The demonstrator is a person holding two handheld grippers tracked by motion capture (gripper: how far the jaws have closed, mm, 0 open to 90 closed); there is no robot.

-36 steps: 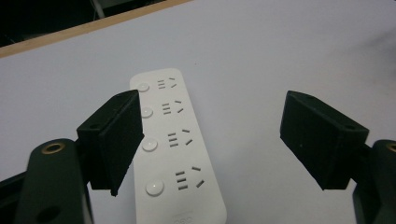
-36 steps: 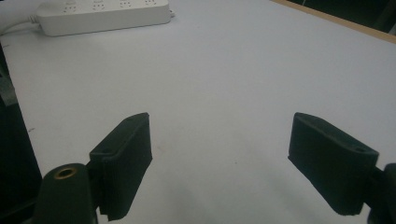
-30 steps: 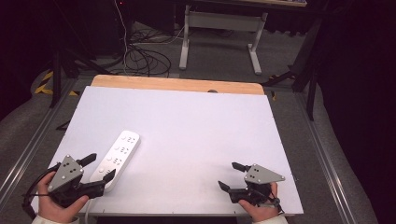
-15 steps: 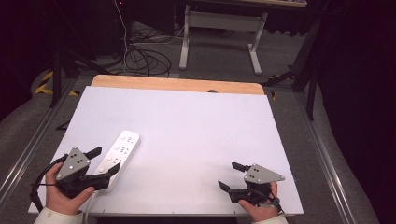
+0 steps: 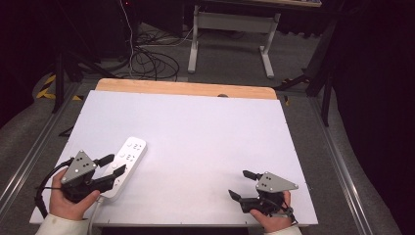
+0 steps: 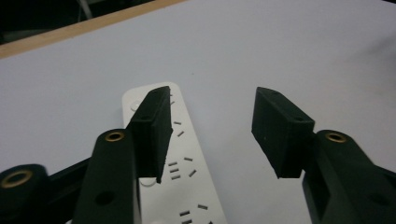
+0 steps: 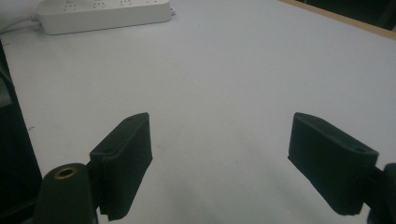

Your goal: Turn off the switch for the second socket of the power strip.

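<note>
Left gripper (image 5: 111, 171), gaping wide over the near end of a white power strip (image 5: 123, 165) flat on the white table (image 5: 210, 132), one jaw above the sockets and the other out over bare surface beside it, gripping nothing. Right gripper (image 5: 241, 185), jaws likewise spread and empty, low over the table's near right corner, well apart from the strip, seen from there at the far left with its cord (image 7: 16, 22) trailing off. Beyond the table's wooden far edge (image 5: 186, 88), cables (image 5: 147, 58) on grey floor and a desk frame (image 5: 230, 29).
</note>
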